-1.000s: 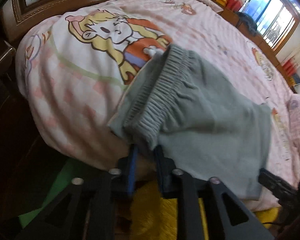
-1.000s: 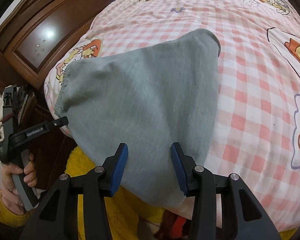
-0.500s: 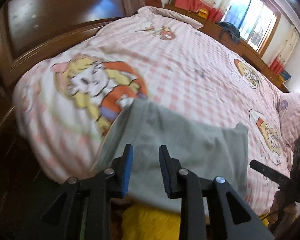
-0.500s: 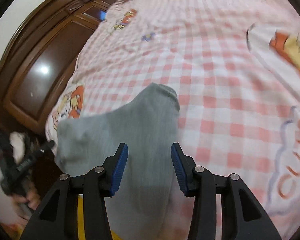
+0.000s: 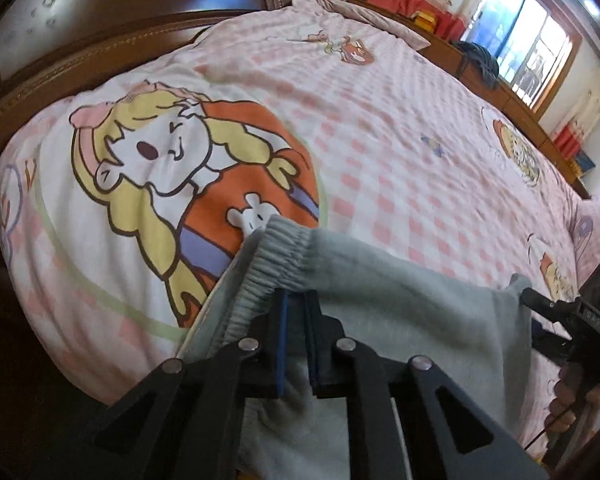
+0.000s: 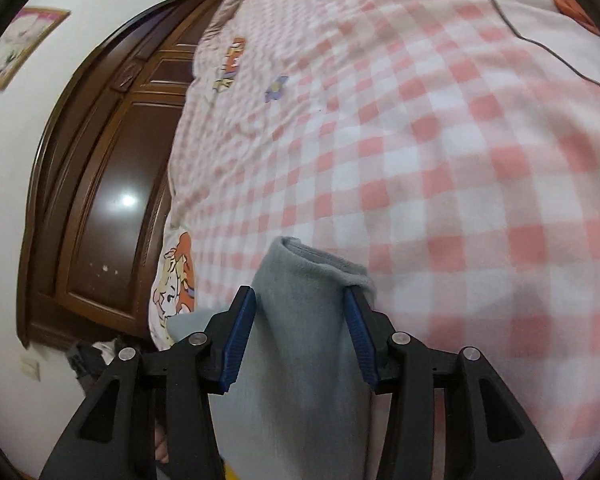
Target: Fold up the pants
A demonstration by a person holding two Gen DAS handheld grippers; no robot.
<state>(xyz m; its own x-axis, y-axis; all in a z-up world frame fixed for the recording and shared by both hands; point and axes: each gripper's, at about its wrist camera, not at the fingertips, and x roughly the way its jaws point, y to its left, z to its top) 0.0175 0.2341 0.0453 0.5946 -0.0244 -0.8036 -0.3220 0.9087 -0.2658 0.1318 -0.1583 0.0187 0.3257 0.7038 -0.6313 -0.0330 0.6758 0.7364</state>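
The grey pants (image 5: pixel 400 312) lie folded at the near edge of the bed, with the elastic waistband (image 5: pixel 276 256) towards the left. My left gripper (image 5: pixel 298 312) is shut on the waistband edge. In the right wrist view the pants (image 6: pixel 300 320) form a raised fold between the blue pads (image 6: pixel 242 340) of my right gripper (image 6: pixel 300 304), which is open around the cloth without pinching it. The right gripper also shows in the left wrist view (image 5: pixel 560 312), at the pants' right end.
The bed carries a pink checked quilt (image 5: pixel 400 140) with cartoon prints (image 5: pixel 172 160). A dark wooden headboard (image 5: pixel 100 32) rises on the left, also seen in the right wrist view (image 6: pixel 100 200). A window (image 5: pixel 532 32) and wooden ledge lie at the far side.
My left gripper has closed on the waistband after being open half a second ago. Both grippers have moved forward over the bed, and the pants' right end has bunched into a fold between the right fingers.
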